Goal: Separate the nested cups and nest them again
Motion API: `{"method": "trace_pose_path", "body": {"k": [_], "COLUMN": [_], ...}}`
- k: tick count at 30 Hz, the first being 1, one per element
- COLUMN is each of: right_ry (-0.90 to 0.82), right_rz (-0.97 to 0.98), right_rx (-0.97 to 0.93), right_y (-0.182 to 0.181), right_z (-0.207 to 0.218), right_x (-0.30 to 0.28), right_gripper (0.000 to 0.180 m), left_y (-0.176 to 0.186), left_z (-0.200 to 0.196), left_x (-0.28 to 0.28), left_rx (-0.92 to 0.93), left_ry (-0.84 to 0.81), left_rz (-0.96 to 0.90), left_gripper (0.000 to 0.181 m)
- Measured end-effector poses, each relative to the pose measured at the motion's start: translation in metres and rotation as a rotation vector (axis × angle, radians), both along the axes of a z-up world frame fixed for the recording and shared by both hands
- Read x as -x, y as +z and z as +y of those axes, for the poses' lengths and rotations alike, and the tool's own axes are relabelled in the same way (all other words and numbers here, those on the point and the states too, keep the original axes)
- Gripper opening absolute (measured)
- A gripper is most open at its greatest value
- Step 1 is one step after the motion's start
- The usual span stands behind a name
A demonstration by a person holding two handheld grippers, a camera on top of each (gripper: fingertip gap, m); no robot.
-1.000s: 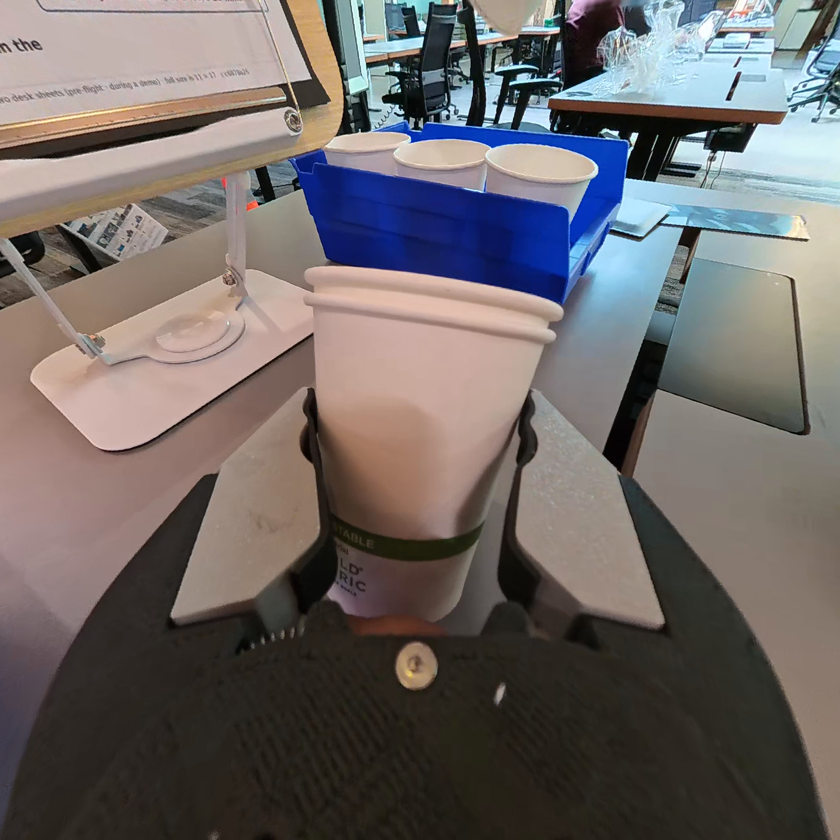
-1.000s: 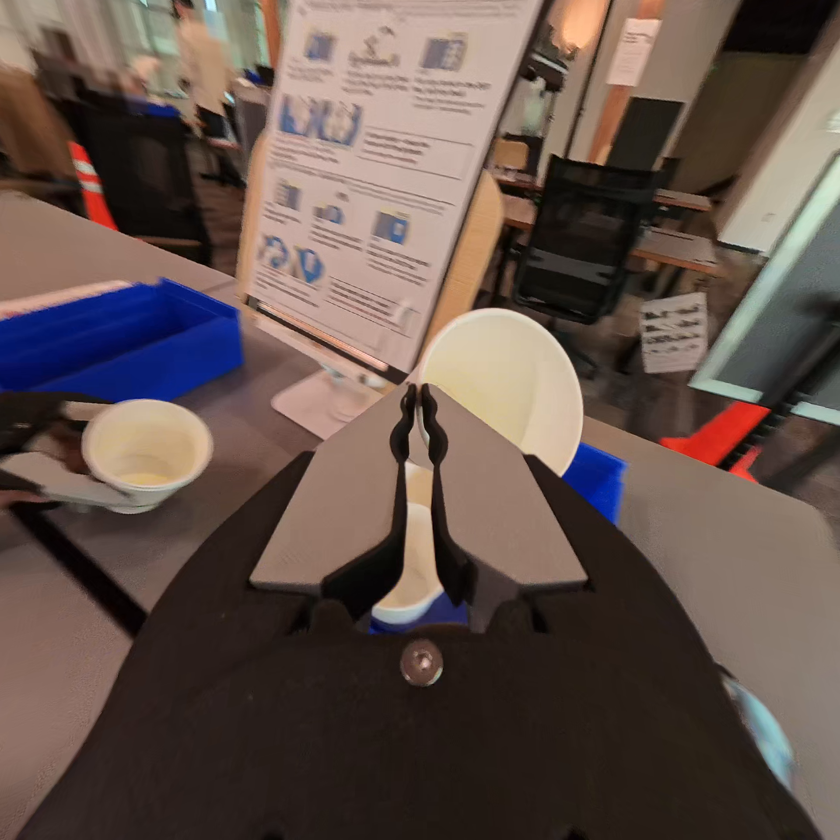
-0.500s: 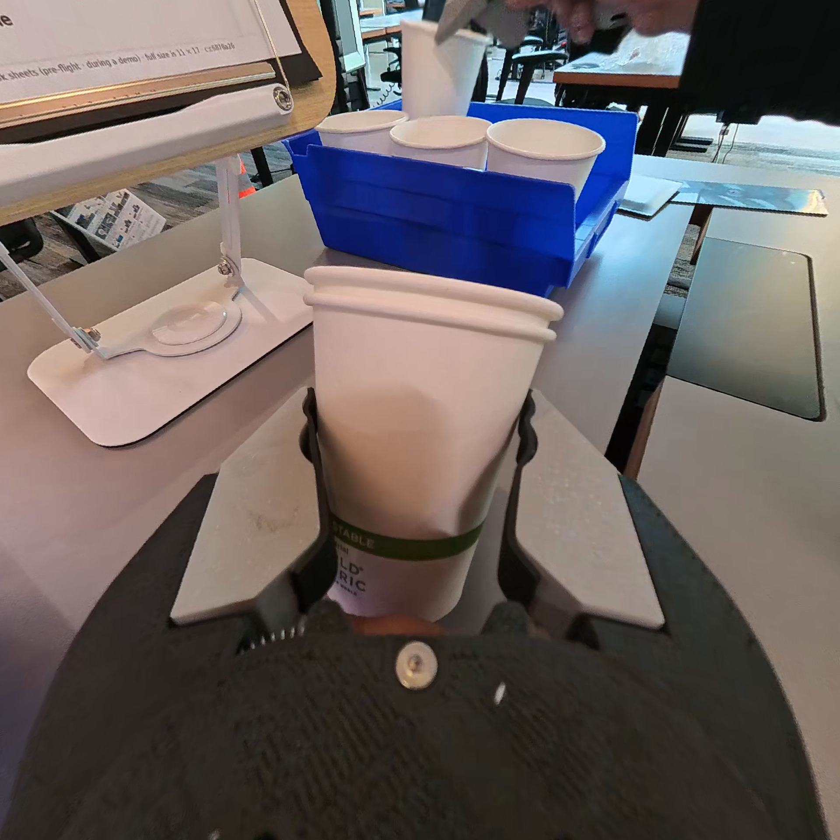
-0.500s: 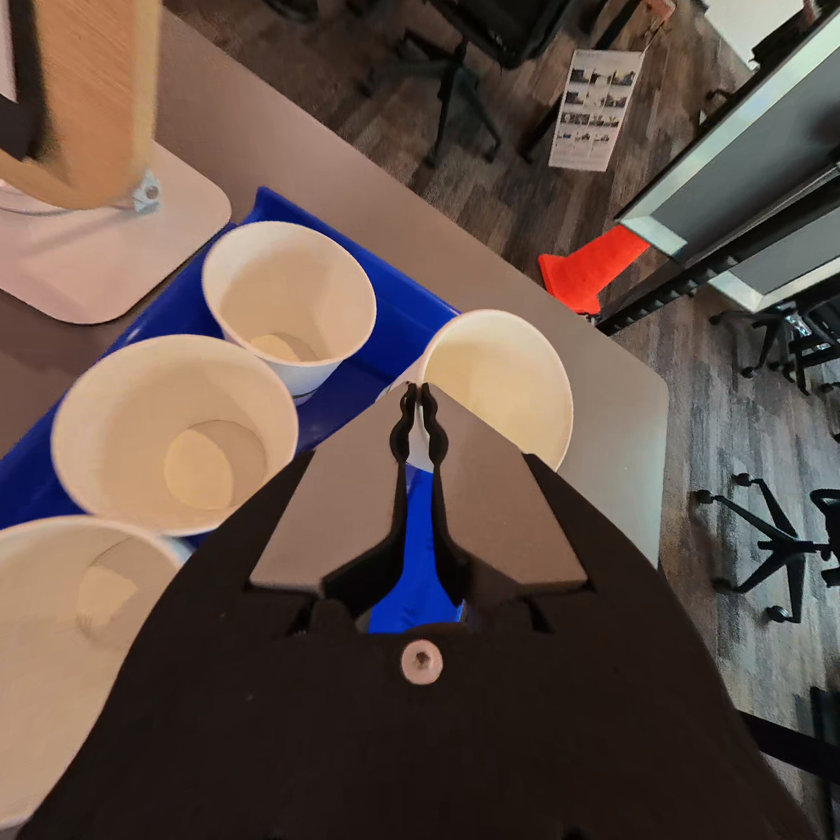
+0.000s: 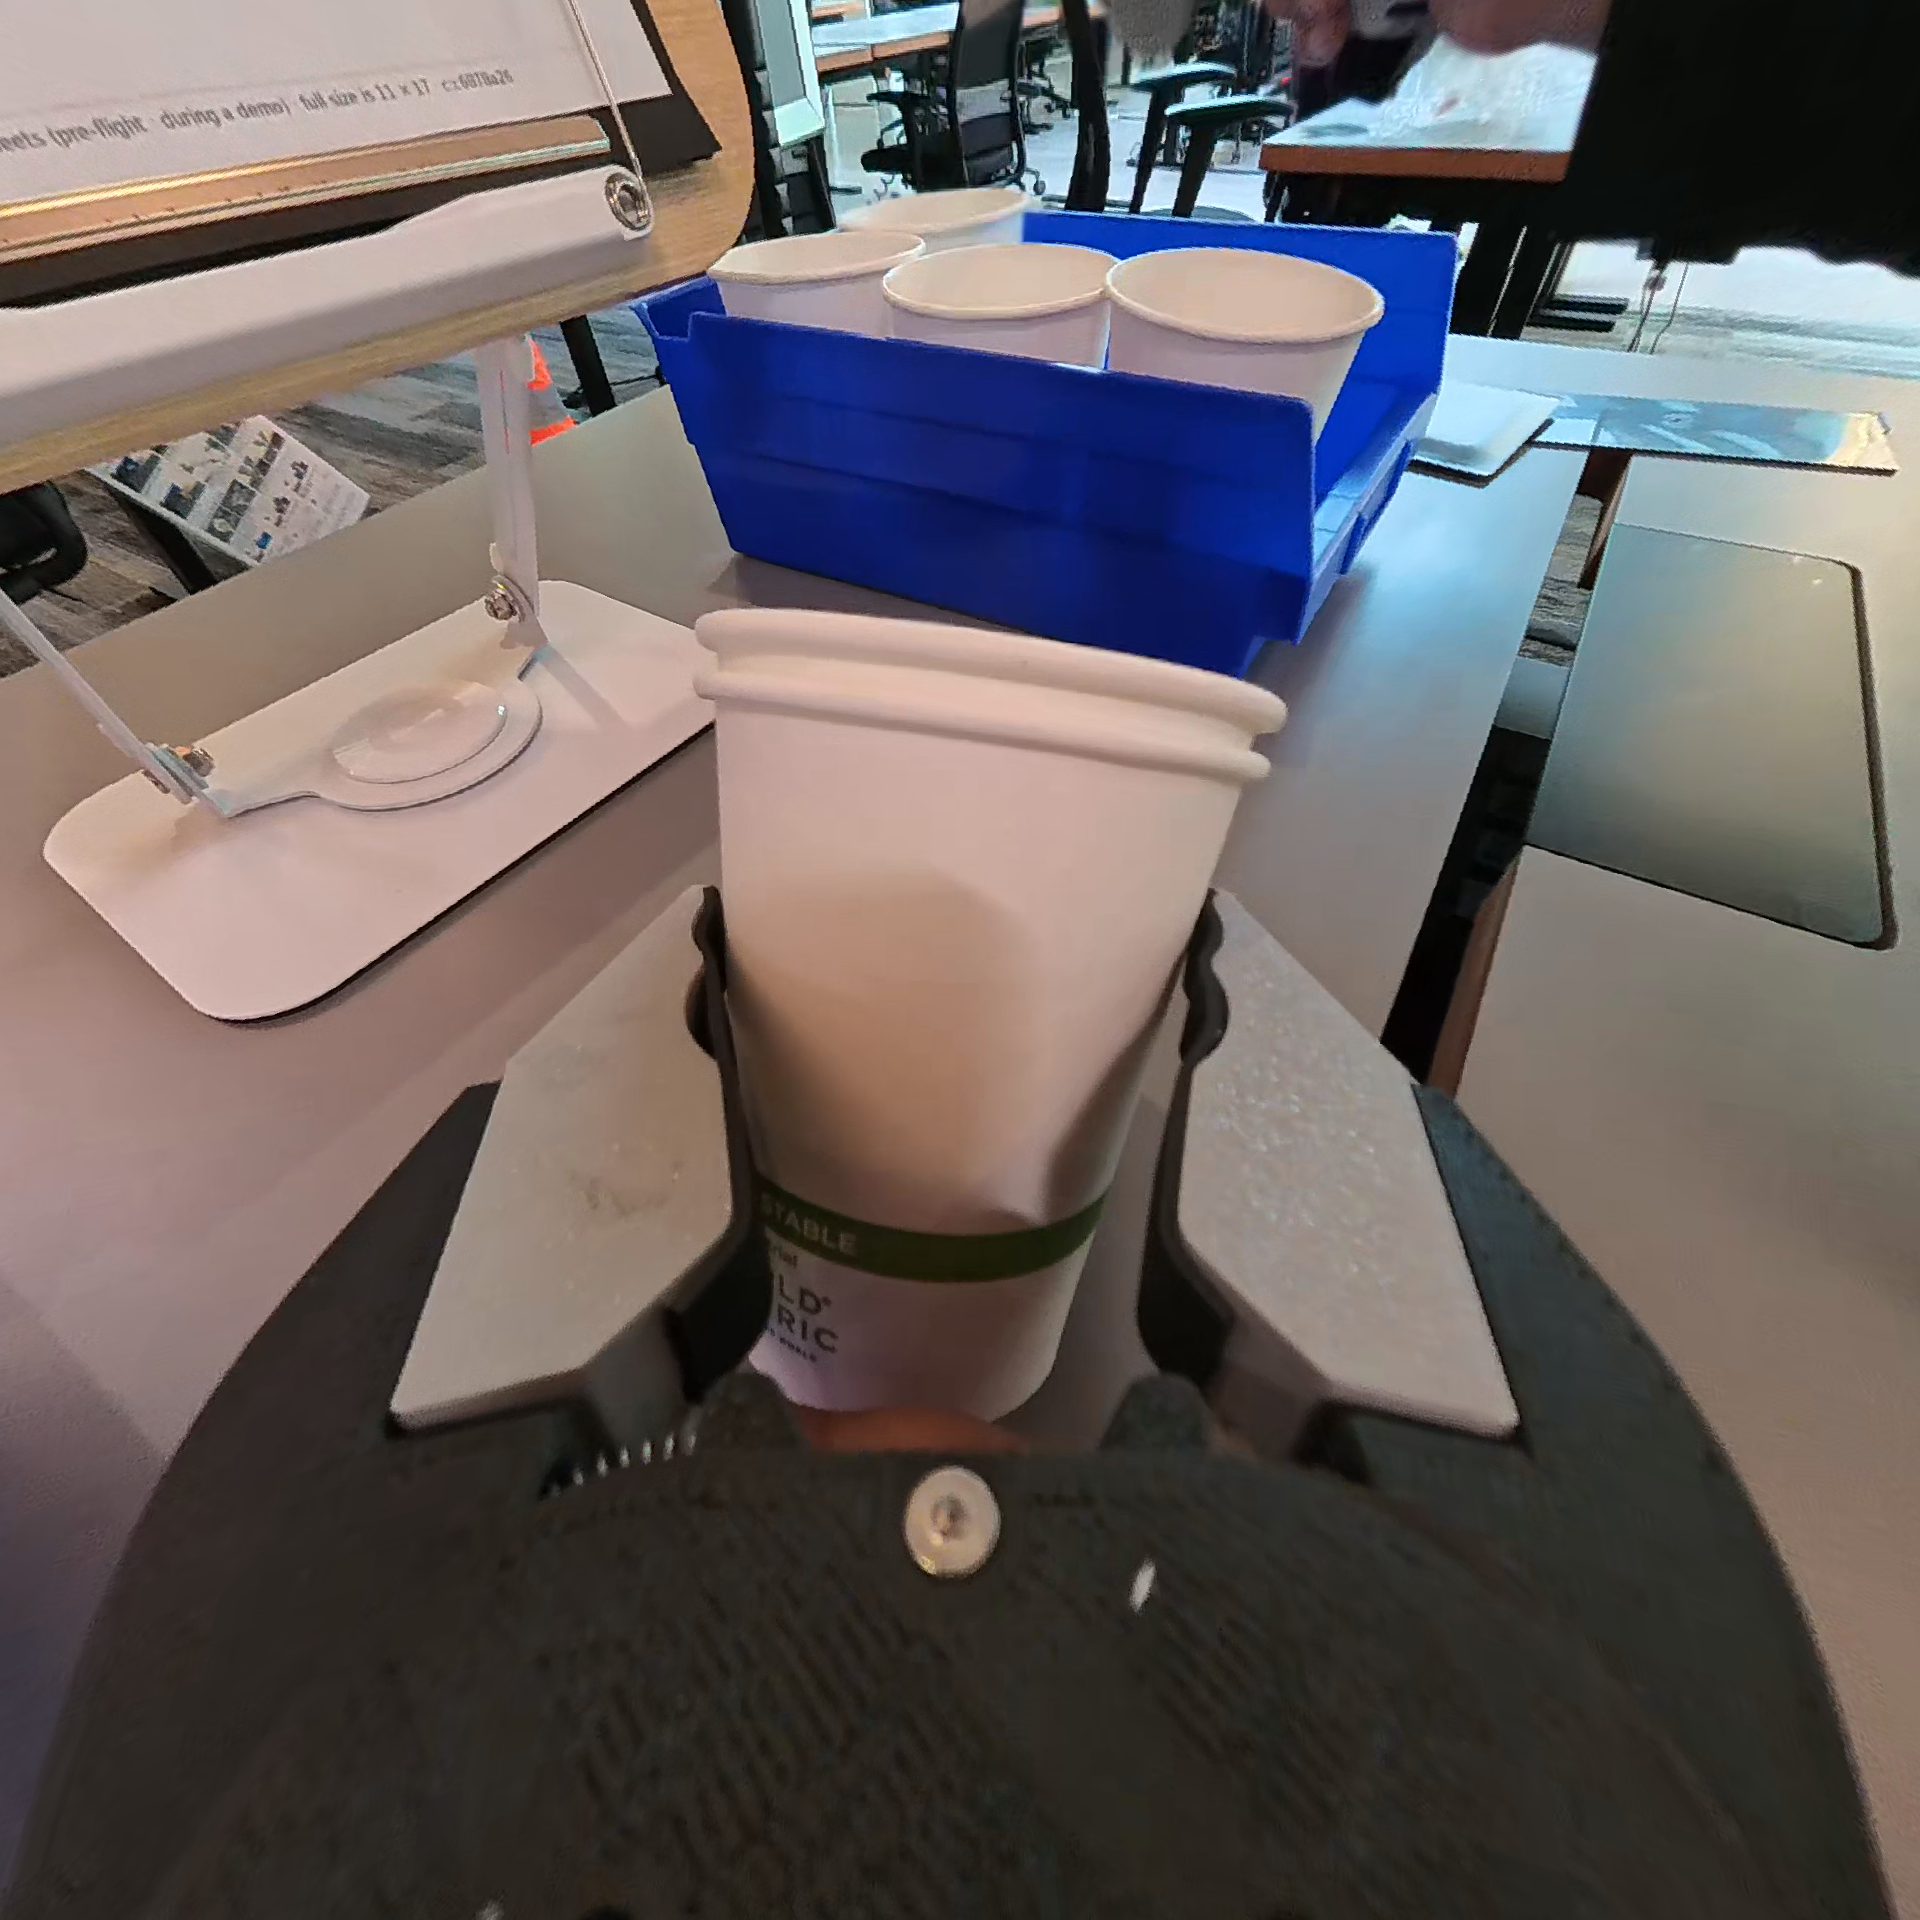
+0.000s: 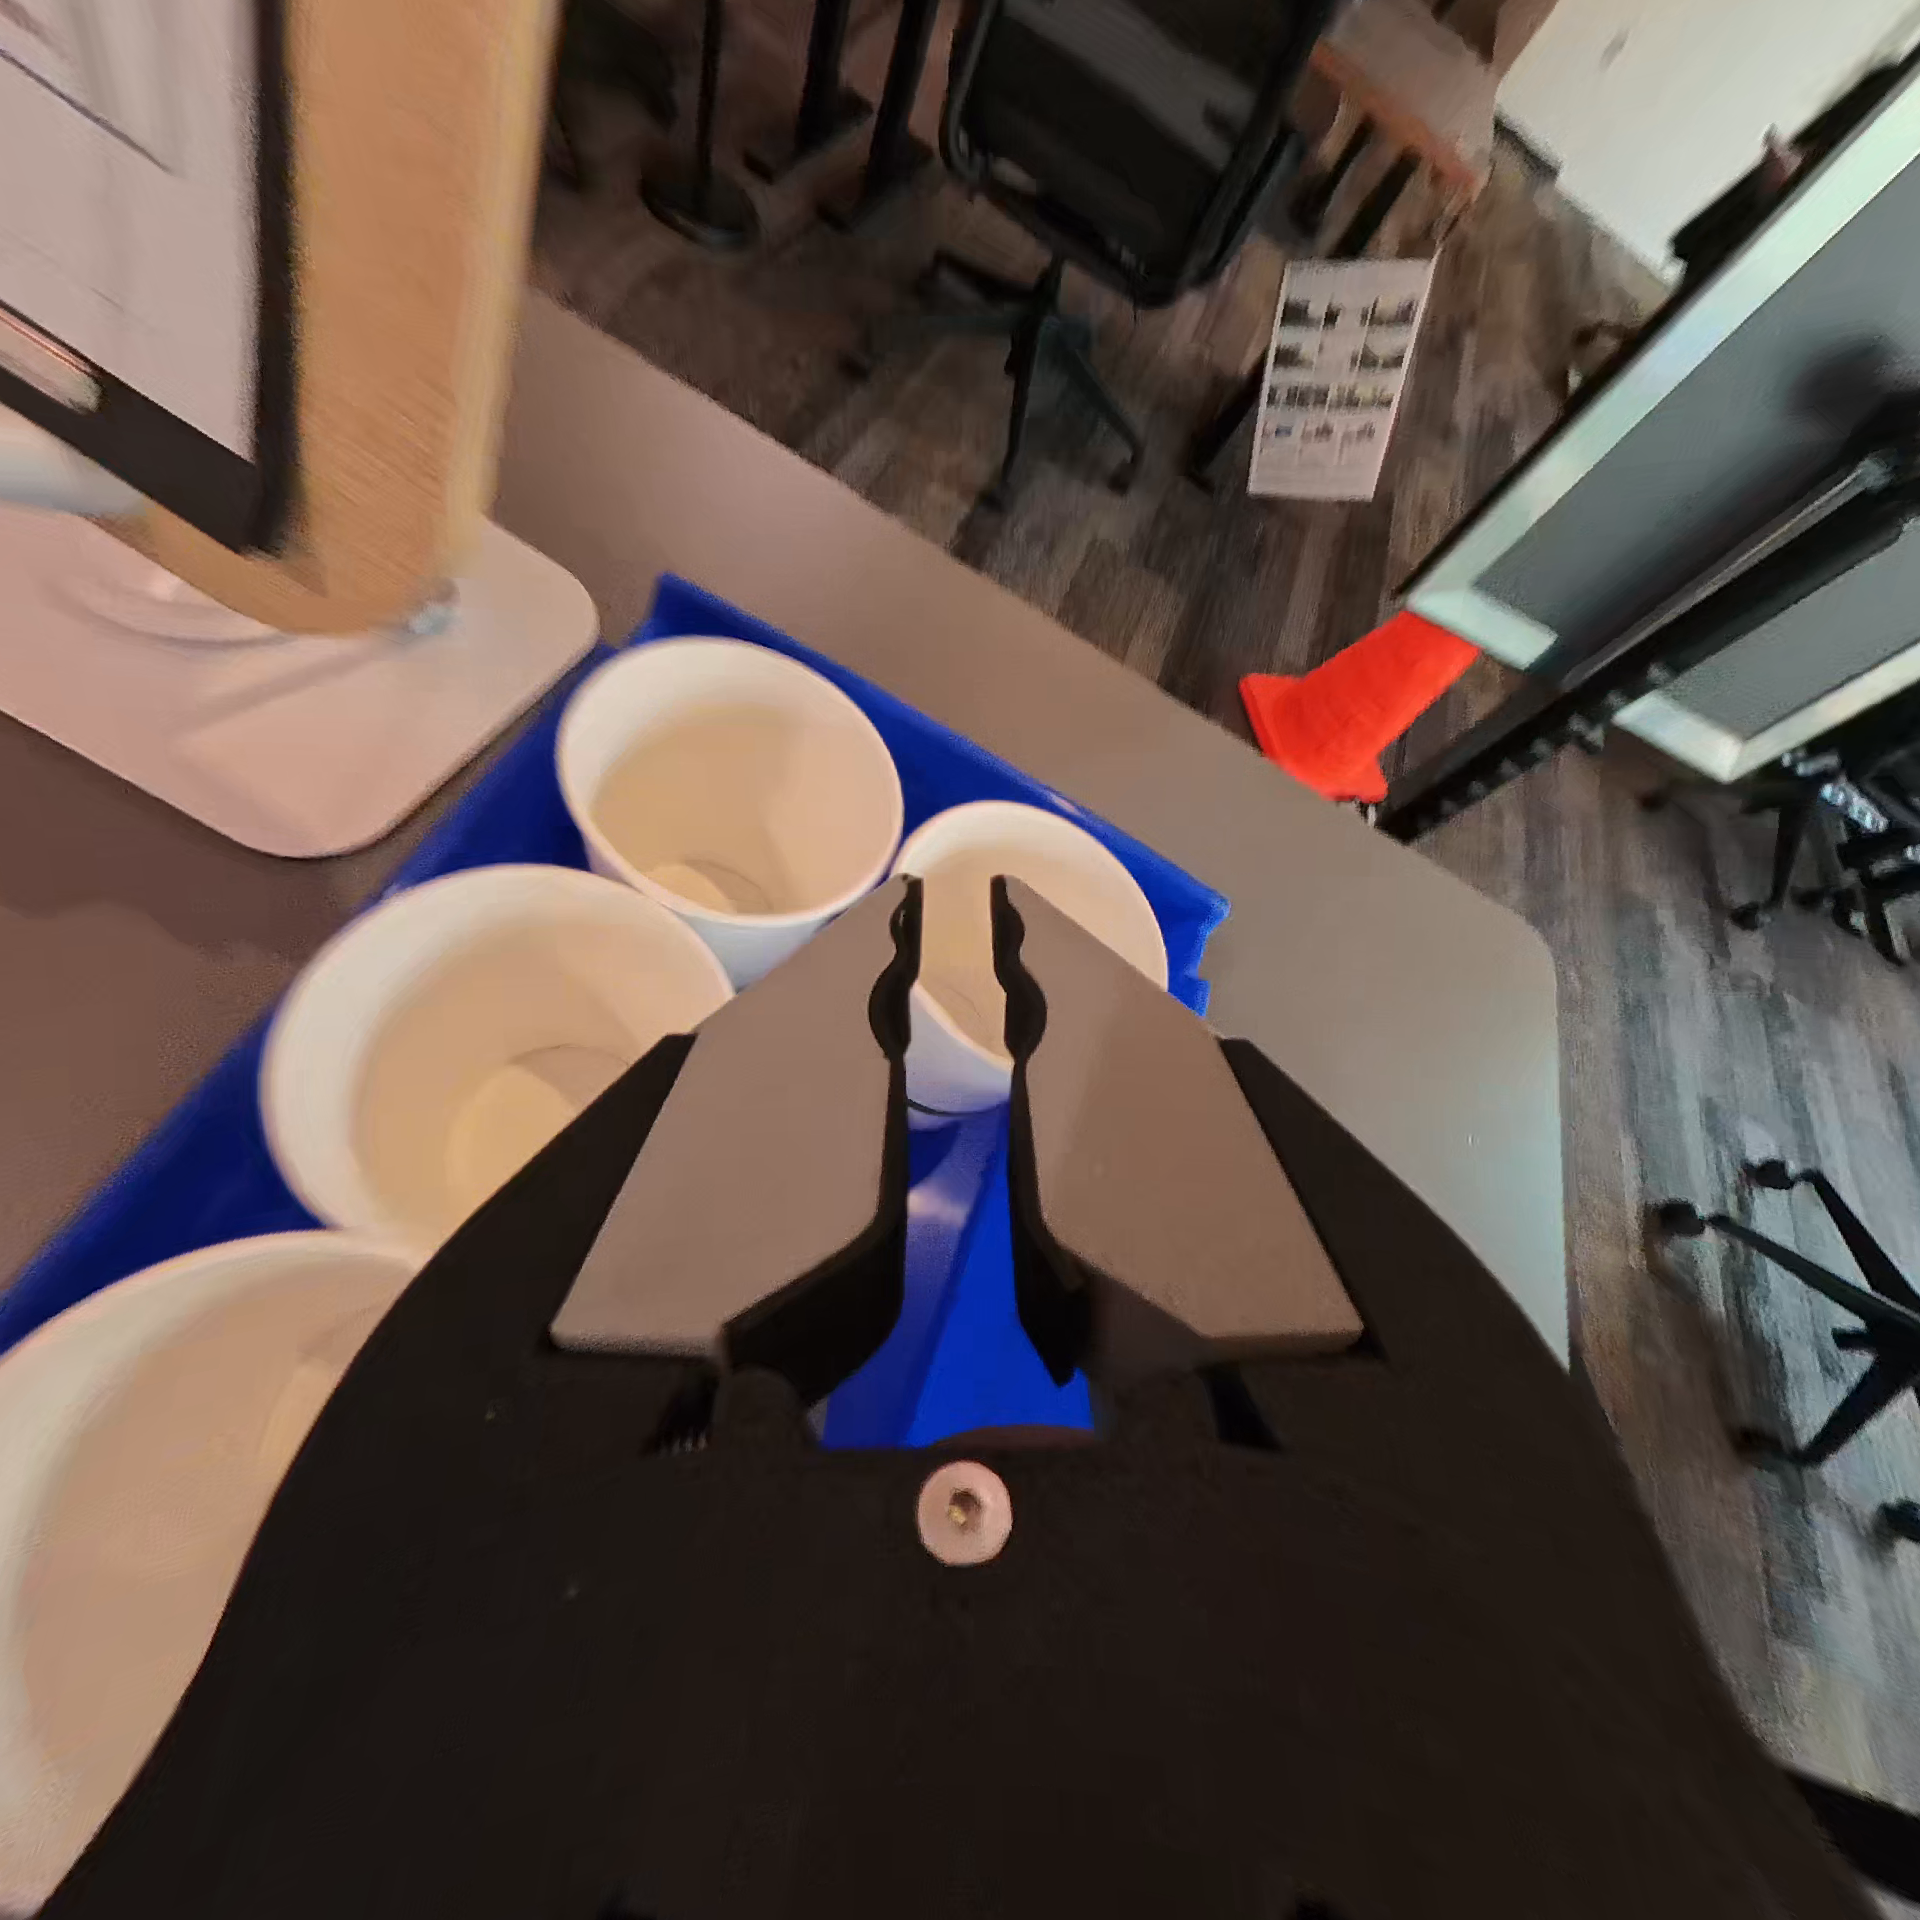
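Note:
My left gripper is shut on a stack of two nested white paper cups, held upright over the grey table, with two rims showing. Behind the stack a blue bin holds several single white cups. My right gripper hovers over the bin, slightly open and empty. A white cup stands in the bin right below its tips. Three more cups stand in a row beside it.
A white sign stand's base sits on the table left of the bin, and shows in the right wrist view. A person's dark sleeve is above the bin's far right. A gap splits the tables at right. The table edge runs just behind the bin. My right fingertips sit around 35 cm from my left ones.
My right gripper brought its cup down into the bin's far end and opened, letting it go. My left gripper still holds the nested stack in the same place.

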State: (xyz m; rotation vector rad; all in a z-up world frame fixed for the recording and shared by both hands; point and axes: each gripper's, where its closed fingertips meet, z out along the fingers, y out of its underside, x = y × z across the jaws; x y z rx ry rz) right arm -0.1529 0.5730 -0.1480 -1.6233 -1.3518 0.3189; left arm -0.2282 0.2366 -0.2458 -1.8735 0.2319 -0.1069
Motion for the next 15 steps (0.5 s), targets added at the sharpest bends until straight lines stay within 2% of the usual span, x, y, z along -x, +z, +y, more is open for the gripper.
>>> {"method": "trace_pose_path", "body": {"k": [3,6,8,10,13,15], "right_ry": [0.139,0.39,0.554,0.652,0.748,0.777], "right_rz": [0.153,0.202,0.172,0.154,0.147,0.118], "right_rx": [0.018,0.054,0.095,0.114,0.195,0.222], "right_y": [0.043,0.062,0.052,0.035,0.007,-0.013], "right_z": [-0.062,-0.164,-0.235,-0.287,-0.344,-0.365], "right_x": [0.001,0.001,0.002,0.006,0.02,0.033], "right_gripper": [0.008,0.007,0.007,0.006,0.007,0.007], "left_y": [0.002,0.006,0.008,0.007,0.005,0.004], "left_z": [-0.001,-0.001,-0.002,-0.002,-0.002,-0.001], "left_x": [0.0,-0.001,-0.004,-0.007,-0.011,-0.011], "left_rx": [-0.006,-0.019,-0.027,-0.027,-0.023,-0.023], "left_ry": [0.0,-0.003,-0.01,-0.021,-0.036,-0.034], "left_rz": [-0.005,-0.012,-0.007,0.0,0.016,0.024], "left_gripper": [0.087,0.087,0.087,0.088,0.088,0.088]}}
